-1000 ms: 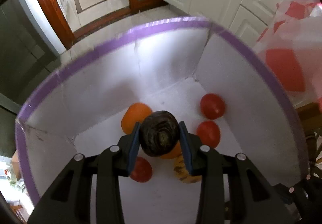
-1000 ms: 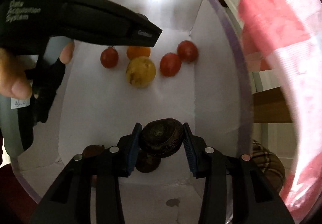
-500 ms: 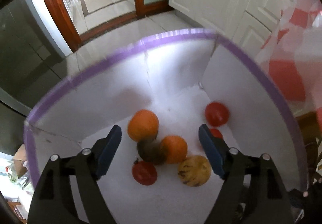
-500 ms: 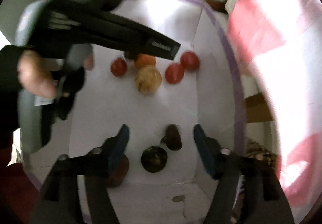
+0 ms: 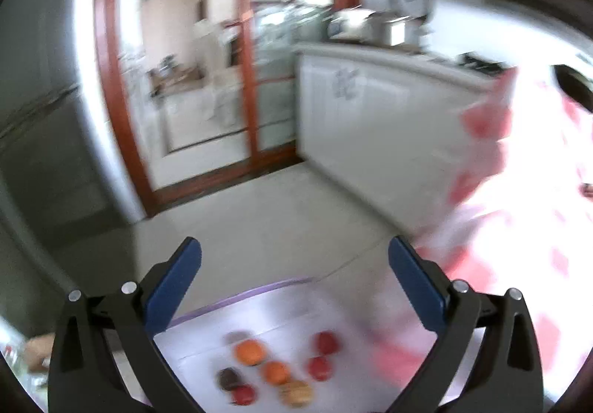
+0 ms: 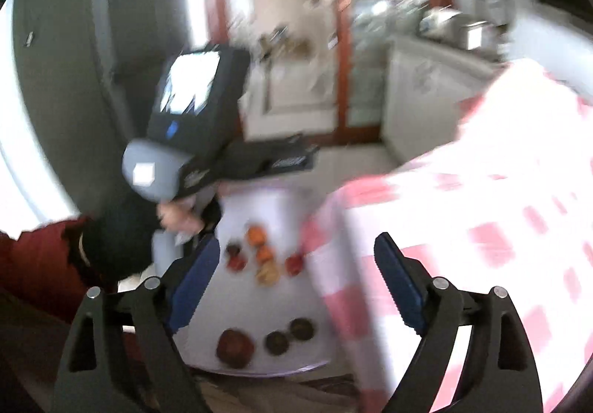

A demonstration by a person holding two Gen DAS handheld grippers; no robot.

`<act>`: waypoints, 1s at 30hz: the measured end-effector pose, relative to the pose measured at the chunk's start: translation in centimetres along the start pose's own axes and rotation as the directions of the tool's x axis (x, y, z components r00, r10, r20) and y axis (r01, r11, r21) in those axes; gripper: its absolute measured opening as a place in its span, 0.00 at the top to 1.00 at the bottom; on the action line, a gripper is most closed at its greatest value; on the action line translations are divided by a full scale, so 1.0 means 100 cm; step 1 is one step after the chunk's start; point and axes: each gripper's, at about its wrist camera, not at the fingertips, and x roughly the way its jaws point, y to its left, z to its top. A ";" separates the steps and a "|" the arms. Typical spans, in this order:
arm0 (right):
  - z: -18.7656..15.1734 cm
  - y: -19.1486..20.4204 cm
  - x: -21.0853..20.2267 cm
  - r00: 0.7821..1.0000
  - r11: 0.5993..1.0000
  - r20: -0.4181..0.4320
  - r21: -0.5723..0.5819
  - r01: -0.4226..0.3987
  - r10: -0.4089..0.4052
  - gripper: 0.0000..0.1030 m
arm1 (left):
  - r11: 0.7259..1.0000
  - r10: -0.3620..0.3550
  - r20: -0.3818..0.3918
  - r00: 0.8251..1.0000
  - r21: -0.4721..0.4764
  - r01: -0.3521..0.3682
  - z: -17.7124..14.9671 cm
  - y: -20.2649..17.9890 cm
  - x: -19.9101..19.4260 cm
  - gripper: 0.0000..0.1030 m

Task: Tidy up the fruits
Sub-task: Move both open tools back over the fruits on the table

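Note:
A white box with a purple rim (image 5: 241,296) lies far below me, blurred by motion. In the left wrist view it holds two oranges (image 5: 250,352), red tomatoes (image 5: 326,342), a yellowish fruit (image 5: 296,392) and a dark fruit (image 5: 228,377). My left gripper (image 5: 294,246) is high above them, its jaws opening, with nothing between them. My right gripper (image 6: 296,242) is also opening and empty above the box floor (image 6: 259,309). Two dark fruits (image 6: 276,342) and a reddish-brown one (image 6: 235,346) lie at the near end. The left gripper (image 6: 281,157) and the hand (image 6: 178,220) holding it show at left.
A red-and-white checked cloth (image 6: 481,227) hangs beside the box on the right (image 5: 519,227). Behind are white kitchen cabinets (image 5: 370,109), a wood-framed glass door (image 5: 252,79), a grey fridge (image 5: 40,116) and appliances on the counter (image 5: 374,23).
Both grippers let go of their dark fruits, which now lie in the box. Both opened wide, rose well above the box and tilted up toward the room.

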 end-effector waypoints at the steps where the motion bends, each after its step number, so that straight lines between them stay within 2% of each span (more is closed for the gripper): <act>1: 0.000 -0.013 -0.015 0.999 0.999 0.032 0.028 0.033 -0.034 0.17 | 0.999 -0.046 0.012 0.999 0.025 0.046 0.006 -0.018 -0.008 0.02; 2: -0.001 -0.025 -0.030 0.996 0.996 0.058 0.055 0.066 -0.069 0.16 | 0.994 -0.093 0.018 0.996 0.051 0.092 0.011 -0.036 -0.014 0.02; 5: -0.020 -0.072 -0.072 0.971 0.968 0.111 0.161 0.191 -0.210 0.16 | 0.955 -0.261 -0.009 0.965 0.143 0.260 0.021 -0.101 -0.029 0.02; 8: -0.045 -0.120 -0.110 0.935 0.912 0.102 0.281 0.300 -0.339 0.16 | 0.889 -0.412 -0.085 0.907 0.180 0.421 0.028 -0.174 -0.037 0.02; 10: -0.063 -0.152 -0.127 0.899 0.856 0.082 0.354 0.378 -0.431 0.16 | 0.836 -0.495 -0.139 0.857 0.192 0.514 0.031 -0.230 -0.038 0.02; 12: -0.074 -0.178 -0.137 0.865 0.803 0.060 0.409 0.433 -0.497 0.16 | 0.794 -0.541 -0.176 0.823 0.217 0.568 0.032 -0.288 -0.034 0.02; 15: -0.105 -0.232 -0.156 0.805 0.689 -0.018 0.507 0.519 -0.593 0.16 | 0.753 -0.572 -0.216 0.791 0.244 0.611 0.030 -0.376 -0.025 0.02; 17: -0.122 -0.270 -0.166 0.762 0.593 -0.096 0.568 0.571 -0.641 0.16 | 0.746 -0.585 -0.223 0.780 0.229 0.625 0.029 -0.421 -0.014 0.02; 18: -0.132 -0.280 -0.168 0.752 0.564 -0.120 0.587 0.580 -0.648 0.16 | 0.744 -0.594 -0.231 0.771 0.208 0.636 0.029 -0.450 -0.004 0.02; 20: -0.149 -0.312 -0.176 0.733 0.496 -0.172 0.633 0.594 -0.658 0.16 | 0.740 -0.609 -0.236 0.757 0.175 0.650 0.032 -0.471 0.011 0.02; 22: -0.160 -0.330 -0.184 0.716 0.447 -0.197 0.664 0.600 -0.669 0.16 | 0.755 -0.615 -0.223 0.756 0.111 0.646 0.034 -0.498 0.030 0.02; 25: -0.167 -0.358 -0.188 0.694 0.404 -0.220 0.678 0.614 -0.686 0.16 | 0.759 -0.639 -0.229 0.734 -0.037 0.650 0.042 -0.517 0.054 0.02; 27: -0.168 -0.371 -0.187 0.685 0.383 -0.235 0.683 0.621 -0.690 0.16 | 0.759 -0.649 -0.228 0.726 -0.119 0.640 0.049 -0.523 0.068 0.02; 30: -0.161 -0.397 -0.180 0.671 0.364 -0.269 0.673 0.644 -0.691 0.16 | 0.751 -0.660 -0.206 0.722 -0.165 0.640 0.052 -0.522 0.082 0.02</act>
